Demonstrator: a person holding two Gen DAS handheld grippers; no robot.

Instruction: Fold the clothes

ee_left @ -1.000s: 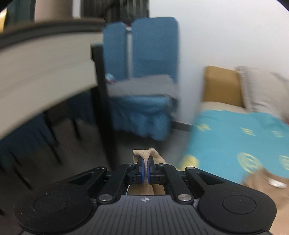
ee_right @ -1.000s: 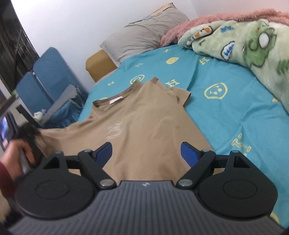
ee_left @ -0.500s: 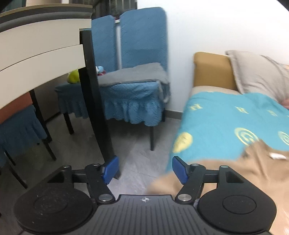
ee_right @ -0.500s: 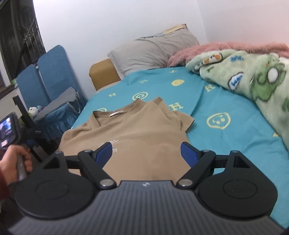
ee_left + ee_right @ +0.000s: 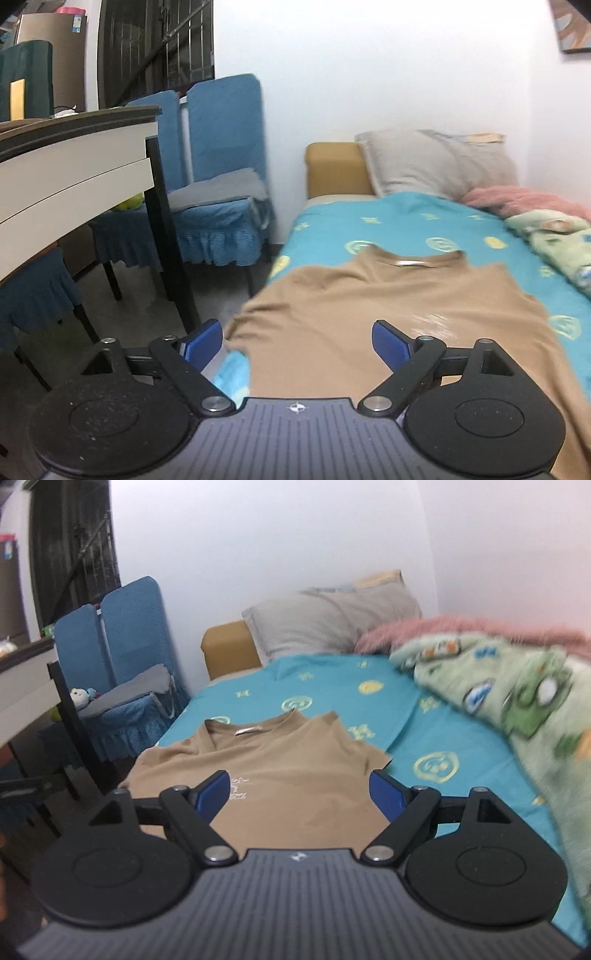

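The tan T-shirt [image 5: 388, 314] lay flat on the bed's teal sheet [image 5: 332, 686], near the left edge, its collar toward the grey pillow [image 5: 332, 624]. The left gripper [image 5: 297, 343] was opening its jaws above the shirt, gripping nothing. The right gripper [image 5: 297, 794] was spread wide above the shirt and empty.

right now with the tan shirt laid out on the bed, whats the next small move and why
Probably bring the left gripper down onto the tan shirt's near left edge, which droops off the bed. Its jaws are opening with nothing between them, and the right gripper is open too, gripping nothing.
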